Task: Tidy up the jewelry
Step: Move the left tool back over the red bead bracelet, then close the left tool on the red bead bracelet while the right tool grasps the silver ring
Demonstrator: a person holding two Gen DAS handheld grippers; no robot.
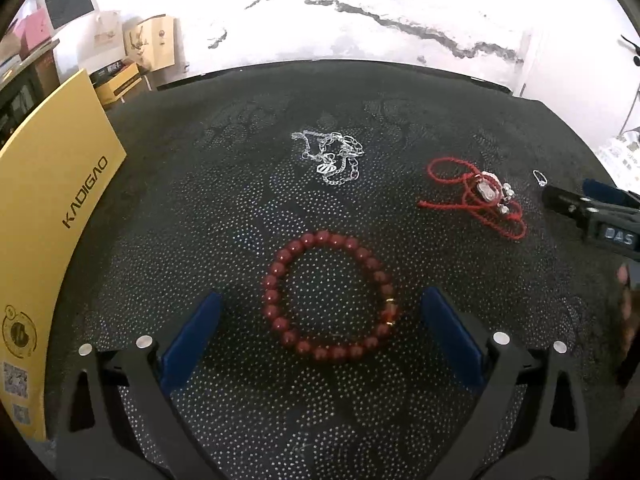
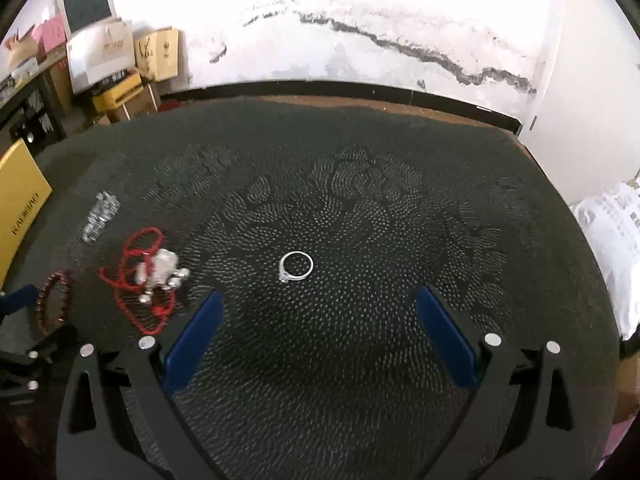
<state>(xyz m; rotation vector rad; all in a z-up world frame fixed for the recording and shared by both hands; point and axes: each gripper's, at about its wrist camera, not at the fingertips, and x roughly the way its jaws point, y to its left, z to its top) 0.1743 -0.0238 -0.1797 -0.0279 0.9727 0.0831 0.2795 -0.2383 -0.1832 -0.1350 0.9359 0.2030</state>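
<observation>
Jewelry on dotted mat [image 1: 200, 208], four loose pieces, none sorted yet

My left gripper [image 1: 320, 308] spread wide, empty, the bead bracelet [image 1: 330, 296] lying flat between its fingers; my right gripper [image 2: 318, 304] equally spread, empty, ring [image 2: 296, 266] just ahead on centre; red cord [image 1: 476, 196] and chain [image 1: 332, 156] lie farther off

Bright wall, dark mat, bent edges.
The white wall [image 1: 360, 20] behind my table glows so bright it looks washed out, while the dark mat [image 1: 240, 200] stays dim with tiny shiny dots. Both pictures curve round at the edges, with black corners. In my right view, the red cord [image 2: 136, 276] and chain [image 2: 100, 216] at the left look smeared and fuzzy.
</observation>
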